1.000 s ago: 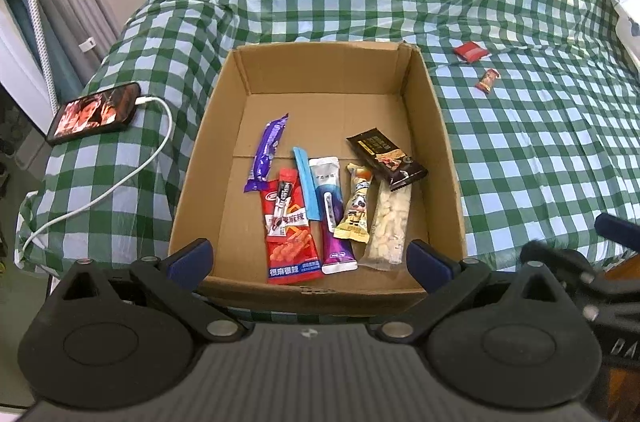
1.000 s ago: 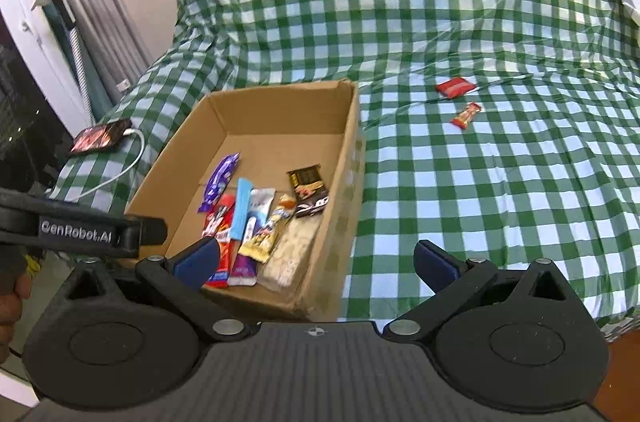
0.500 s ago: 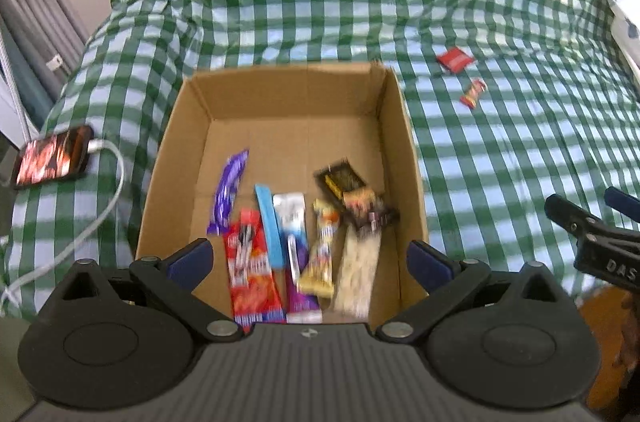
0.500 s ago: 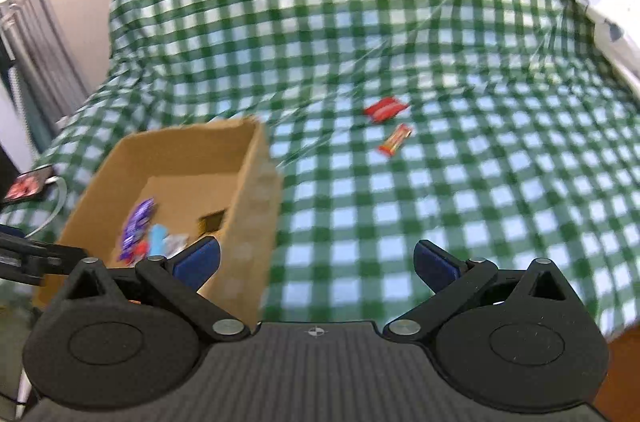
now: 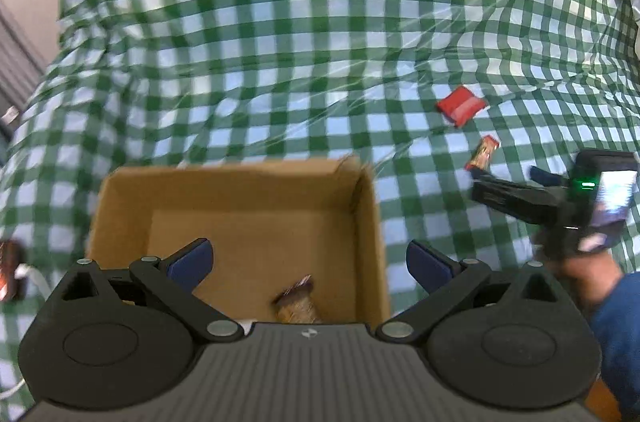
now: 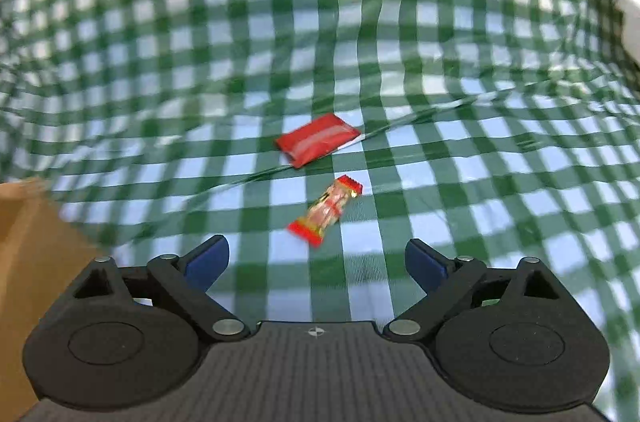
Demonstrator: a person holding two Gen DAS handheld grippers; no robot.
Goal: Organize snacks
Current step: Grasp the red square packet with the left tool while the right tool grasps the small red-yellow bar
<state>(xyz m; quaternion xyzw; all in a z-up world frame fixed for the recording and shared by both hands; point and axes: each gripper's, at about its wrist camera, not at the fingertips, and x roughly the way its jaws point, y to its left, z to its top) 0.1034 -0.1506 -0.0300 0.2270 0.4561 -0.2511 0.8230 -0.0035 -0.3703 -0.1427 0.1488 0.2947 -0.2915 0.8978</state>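
In the right wrist view, the right gripper (image 6: 316,262) hangs low in the frame with its blue-tipped fingers spread wide and nothing between them; its jaws have just been closing a little. Just above the gap lies a small red-and-gold candy (image 6: 326,210), tilted on the green checked cloth (image 6: 480,62), and a flat red packet (image 6: 318,140) lies a little farther up, near the centre of the frame, apart from the candy. A blurred corner of the cardboard box (image 6: 24,222) shows at the left edge. In the left wrist view, the left gripper (image 5: 308,258) is also open and empty, hovering over the box (image 5: 372,222), which fills the lower middle; a brown snack wrapper (image 5: 298,300) shows on the box floor just above the gripper body. The red packet (image 5: 460,105) and the candy (image 5: 483,153) sit on the cloth at the right, outside the box. The right gripper (image 5: 504,182) reaches in from the right edge, its tips close to the candy, held by a hand (image 5: 588,278) in a blue sleeve (image 5: 616,342).
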